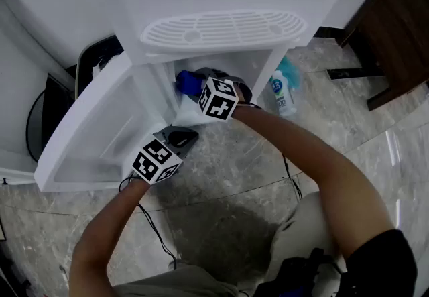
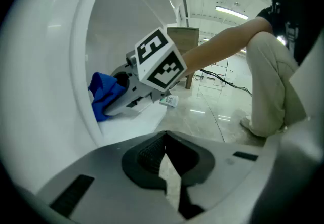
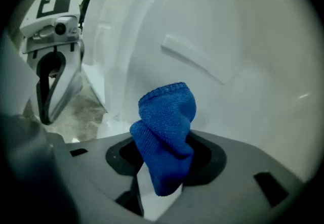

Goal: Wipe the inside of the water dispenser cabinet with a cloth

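Observation:
A white water dispenser stands with its lower cabinet (image 1: pixel 258 71) open and its door (image 1: pixel 90 131) swung out to the left. My right gripper (image 1: pixel 194 84) reaches into the cabinet, shut on a bunched blue cloth (image 3: pixel 166 137) that sticks up between its jaws near the white inner wall (image 3: pixel 238 56). The blue cloth (image 1: pixel 188 82) shows inside the opening in the head view, and in the left gripper view the cloth (image 2: pixel 104 94) sits at the cabinet's mouth. My left gripper (image 1: pixel 175 138) hangs shut and empty just in front of the cabinet, beside the door.
A white spray bottle (image 1: pixel 283 93) with a teal label stands on the marble floor right of the dispenser. Black cables (image 1: pixel 155 232) trail across the floor. A dark wooden cabinet (image 1: pixel 392 27) is at the right. The drip tray grille (image 1: pixel 224 29) juts out above the opening.

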{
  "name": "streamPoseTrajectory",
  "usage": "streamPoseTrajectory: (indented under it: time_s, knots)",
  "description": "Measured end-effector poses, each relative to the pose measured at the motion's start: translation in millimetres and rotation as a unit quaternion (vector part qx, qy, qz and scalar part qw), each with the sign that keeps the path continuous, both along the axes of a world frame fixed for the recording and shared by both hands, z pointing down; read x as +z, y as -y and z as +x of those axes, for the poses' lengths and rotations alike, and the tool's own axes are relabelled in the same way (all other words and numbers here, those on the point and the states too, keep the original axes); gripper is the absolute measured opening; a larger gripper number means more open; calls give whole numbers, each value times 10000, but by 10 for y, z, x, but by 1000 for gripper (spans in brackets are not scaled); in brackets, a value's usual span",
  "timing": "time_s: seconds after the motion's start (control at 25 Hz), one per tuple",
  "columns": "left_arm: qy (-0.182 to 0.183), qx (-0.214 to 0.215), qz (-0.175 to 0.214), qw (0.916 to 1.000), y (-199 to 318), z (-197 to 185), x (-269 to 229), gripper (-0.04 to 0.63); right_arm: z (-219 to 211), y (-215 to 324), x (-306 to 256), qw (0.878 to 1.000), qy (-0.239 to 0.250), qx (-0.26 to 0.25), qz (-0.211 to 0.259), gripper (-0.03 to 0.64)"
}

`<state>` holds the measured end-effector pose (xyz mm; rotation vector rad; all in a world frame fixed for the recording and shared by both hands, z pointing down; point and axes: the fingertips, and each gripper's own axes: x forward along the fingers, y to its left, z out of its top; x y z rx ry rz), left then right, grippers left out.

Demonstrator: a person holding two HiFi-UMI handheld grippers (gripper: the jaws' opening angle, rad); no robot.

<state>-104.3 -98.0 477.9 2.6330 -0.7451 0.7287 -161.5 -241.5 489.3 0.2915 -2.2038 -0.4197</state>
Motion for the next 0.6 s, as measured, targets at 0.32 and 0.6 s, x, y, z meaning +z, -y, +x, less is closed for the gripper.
streamPoseTrajectory:
  time_s: [0.32,0.6]
  knots:
    - [-54,-268,-167,9995,-9,-329,176,6,-283,641,144,9966,-179,657,470,167]
    - [-134,-376,-212,9990,-6,-397,199,6,-332,833,131,9949,-89,901,436,167]
